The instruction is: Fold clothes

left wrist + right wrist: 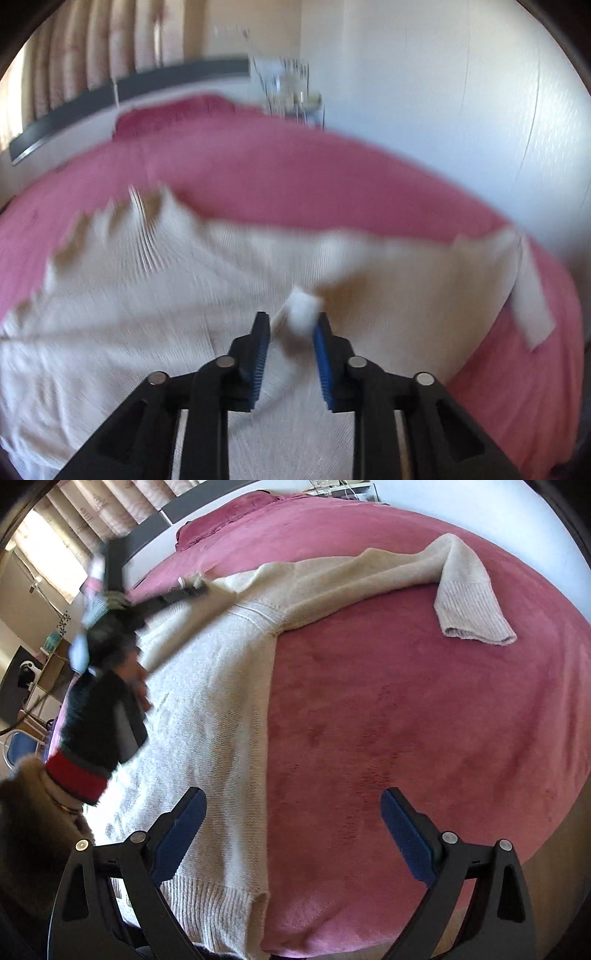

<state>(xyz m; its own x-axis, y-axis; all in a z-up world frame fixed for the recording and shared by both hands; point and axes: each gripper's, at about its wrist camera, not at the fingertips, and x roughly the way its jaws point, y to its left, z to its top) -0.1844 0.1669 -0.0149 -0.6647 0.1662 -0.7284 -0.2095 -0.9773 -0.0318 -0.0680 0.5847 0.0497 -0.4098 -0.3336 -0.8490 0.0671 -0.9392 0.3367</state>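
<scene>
Cream ribbed-knit wool sweater [221, 720] on matt, plush pink blanket [406, 720].

A pink bedspread [406, 701] covers the bed below a dark headboard [129, 92] and curtains [92, 44].

Both grippers angled downward, jaws apart.

Left gripper [290, 325]: jaws narrowly parted, pads not pressing. Right gripper [293, 805]: jaws spread wide, nothing held. Left hand [101, 716], dark-gloved, extends forward, motion-blurred in the right wrist view.
</scene>
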